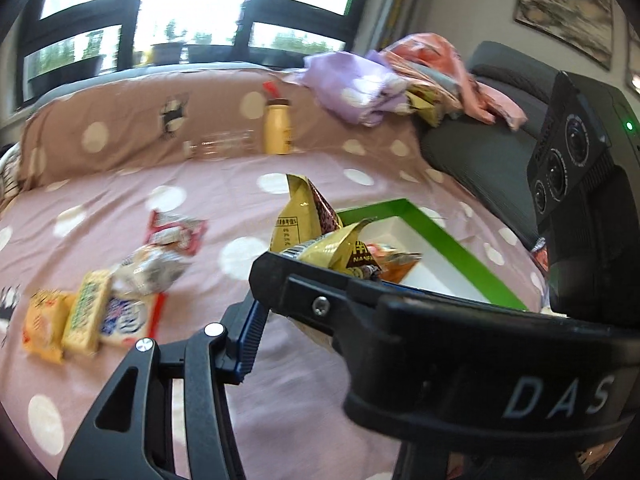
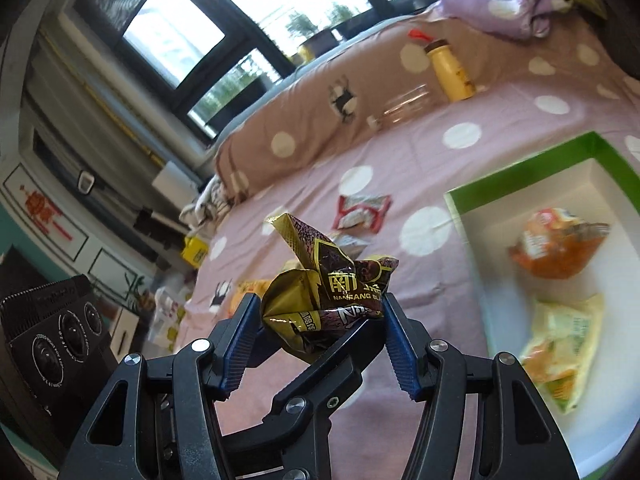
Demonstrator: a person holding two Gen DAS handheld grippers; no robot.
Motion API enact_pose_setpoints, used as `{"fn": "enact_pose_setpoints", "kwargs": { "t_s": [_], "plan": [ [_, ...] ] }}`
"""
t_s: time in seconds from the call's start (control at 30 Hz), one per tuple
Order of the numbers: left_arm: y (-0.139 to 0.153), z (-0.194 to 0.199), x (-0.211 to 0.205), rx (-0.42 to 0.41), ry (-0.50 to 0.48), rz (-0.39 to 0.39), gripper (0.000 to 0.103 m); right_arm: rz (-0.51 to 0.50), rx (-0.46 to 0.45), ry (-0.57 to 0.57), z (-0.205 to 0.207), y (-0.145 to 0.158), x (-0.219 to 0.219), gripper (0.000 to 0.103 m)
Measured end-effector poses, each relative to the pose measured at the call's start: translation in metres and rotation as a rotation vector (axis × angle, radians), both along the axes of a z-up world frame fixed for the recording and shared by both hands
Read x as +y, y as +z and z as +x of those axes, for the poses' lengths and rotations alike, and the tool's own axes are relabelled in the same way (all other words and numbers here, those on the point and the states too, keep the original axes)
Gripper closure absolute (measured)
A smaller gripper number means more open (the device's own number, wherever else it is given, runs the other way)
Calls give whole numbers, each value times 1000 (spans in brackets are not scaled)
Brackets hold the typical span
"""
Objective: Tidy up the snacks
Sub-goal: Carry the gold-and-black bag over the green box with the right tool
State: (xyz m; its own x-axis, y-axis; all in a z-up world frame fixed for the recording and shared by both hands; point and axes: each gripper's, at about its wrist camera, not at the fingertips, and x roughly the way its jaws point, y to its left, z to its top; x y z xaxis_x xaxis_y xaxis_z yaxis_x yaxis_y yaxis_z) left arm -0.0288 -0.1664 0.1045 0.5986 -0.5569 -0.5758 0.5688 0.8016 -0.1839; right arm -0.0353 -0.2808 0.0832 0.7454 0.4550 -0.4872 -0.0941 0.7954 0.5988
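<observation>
1. Right gripper (image 2: 322, 322): clamped on a gold-and-brown snack packet (image 2: 326, 284). Both blue pads press its crumpled lower body, and the packet's top fans out above and beyond the fingertips.
2. Left gripper (image 1: 280, 280): only one blue pad shows clearly. The other side is hidden behind the right gripper's body crossing in front, so I cannot tell whether it is apart or gripping. The gold packet sits just ahead of it.
3. Packet is held clear of the bed (image 2: 460, 168), not resting on anything.
4. Green-rimmed box (image 2: 520, 168) lies ahead and to the right of the right gripper. It already holds an orange packet (image 2: 556, 246) and a pale yellow-green packet (image 2: 564, 344).
5. Loose packets (image 1: 92, 312) lie on the bedspread ahead-left of the left gripper.
6. Handling judgement: foil film, light, soft, crushes readily and is probably slick. Contents may be brittle. Best hold is across the gathered body, as now, not the flared seam.
</observation>
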Motion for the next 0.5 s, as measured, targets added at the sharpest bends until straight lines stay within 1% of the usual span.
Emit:
{"fn": "enact_pose_setpoints", "kwargs": {
  "t_s": [0.2, 0.5],
  "plan": [
    [1, 2, -38, 5, -68, 31, 55, 47, 8, -84, -8, -4, -40, 40],
    [-8, 1, -76, 57, -151, 55, 55, 106, 57, -184, -19, -16, -83, 40]
  ]
}}
